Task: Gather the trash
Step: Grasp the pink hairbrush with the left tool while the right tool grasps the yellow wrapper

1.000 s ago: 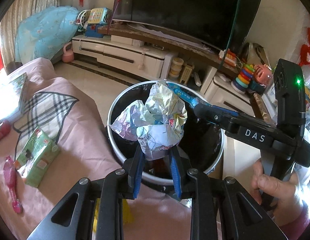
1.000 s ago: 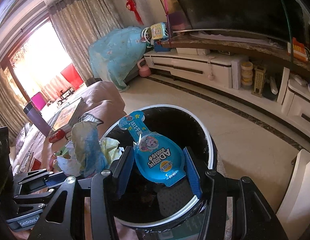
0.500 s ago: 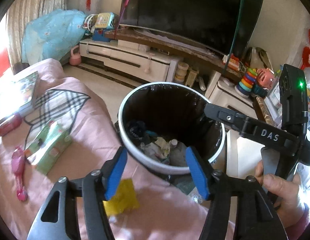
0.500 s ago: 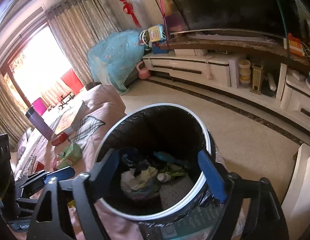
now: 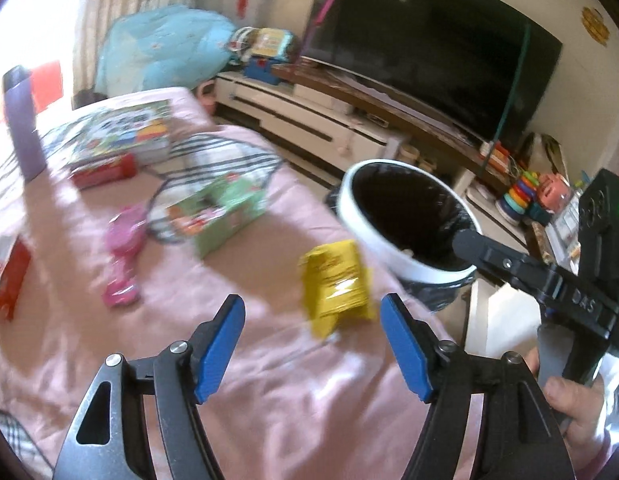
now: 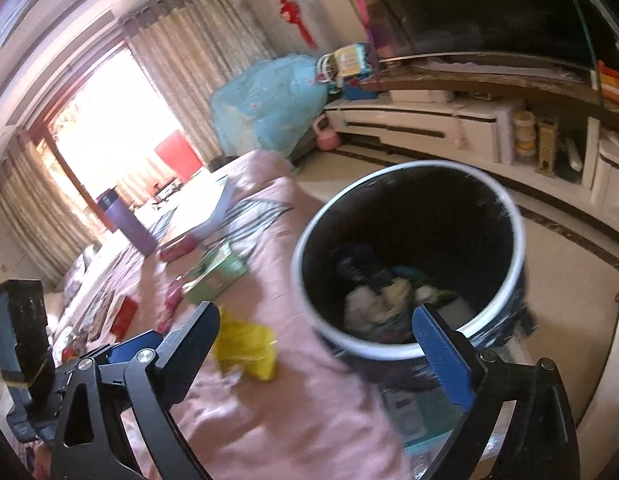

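A white-rimmed trash bin (image 5: pixel 373 248) (image 6: pixel 389 350) with a black liner stands beside a pink-covered surface (image 5: pixel 269 380). Crumpled paper and wrappers (image 6: pixel 381 300) lie inside it. A yellow packet (image 5: pixel 337 284) (image 6: pixel 245 344) lies on the pink cloth close to the bin. My left gripper (image 5: pixel 311 312) hovers just short of that packet, its jaws opening with nothing between the pads. My right gripper (image 6: pixel 317 314) straddles the bin's near-left rim, its jaws opening wide and empty. One of its fingers (image 5: pixel 489 252) reaches over the bin in the left wrist view.
On the cloth lie a green box (image 5: pixel 221 216), a pink toy (image 5: pixel 123 256), red packets (image 5: pixel 101 172), a picture book (image 5: pixel 117 132) and a purple bottle (image 5: pixel 23 128). A TV cabinet (image 6: pixel 429 128) and toys (image 5: pixel 521 196) stand behind the bin.
Both grippers let go over the bin: the crumpled paper and the blue packet now lie inside it. Both jaws spread and both hands swung left, away from the bin toward the pink cloth.
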`<state>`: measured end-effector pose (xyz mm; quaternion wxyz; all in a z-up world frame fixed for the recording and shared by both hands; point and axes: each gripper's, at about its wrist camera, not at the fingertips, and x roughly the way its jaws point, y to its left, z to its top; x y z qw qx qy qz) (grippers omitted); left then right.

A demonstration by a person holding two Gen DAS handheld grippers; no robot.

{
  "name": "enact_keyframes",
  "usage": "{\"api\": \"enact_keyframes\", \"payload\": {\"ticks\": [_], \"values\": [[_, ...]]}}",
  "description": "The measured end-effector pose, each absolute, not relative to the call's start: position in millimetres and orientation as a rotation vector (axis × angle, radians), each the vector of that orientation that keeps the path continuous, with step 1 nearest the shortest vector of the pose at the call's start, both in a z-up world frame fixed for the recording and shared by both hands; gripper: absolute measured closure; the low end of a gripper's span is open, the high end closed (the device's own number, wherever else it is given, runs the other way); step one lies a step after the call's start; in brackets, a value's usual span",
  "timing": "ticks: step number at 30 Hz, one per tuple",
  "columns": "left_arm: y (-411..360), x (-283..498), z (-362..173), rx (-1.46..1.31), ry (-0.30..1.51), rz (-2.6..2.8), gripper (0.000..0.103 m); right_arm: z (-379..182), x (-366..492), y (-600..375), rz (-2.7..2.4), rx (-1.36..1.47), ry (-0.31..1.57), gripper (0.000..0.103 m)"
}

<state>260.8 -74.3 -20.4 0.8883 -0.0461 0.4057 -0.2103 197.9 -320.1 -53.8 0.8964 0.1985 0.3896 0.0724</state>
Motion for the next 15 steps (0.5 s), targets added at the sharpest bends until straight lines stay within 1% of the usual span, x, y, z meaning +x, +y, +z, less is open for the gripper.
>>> {"api": "enact_keyframes", "payload": {"ticks": [7, 15], "values": [[-24.1, 239.9, -20.7, -0.154, 0.851, -0.370, 0.033, -59.9, 196.0, -277.4, 0.207, 0.360, 0.826, 0.005], [15.0, 240.6, -24.9, -0.207, 0.872, -0.307, 0.033, -68.5, 196.4, -247.1, 0.207, 0.324, 0.835, 0.005]]}}
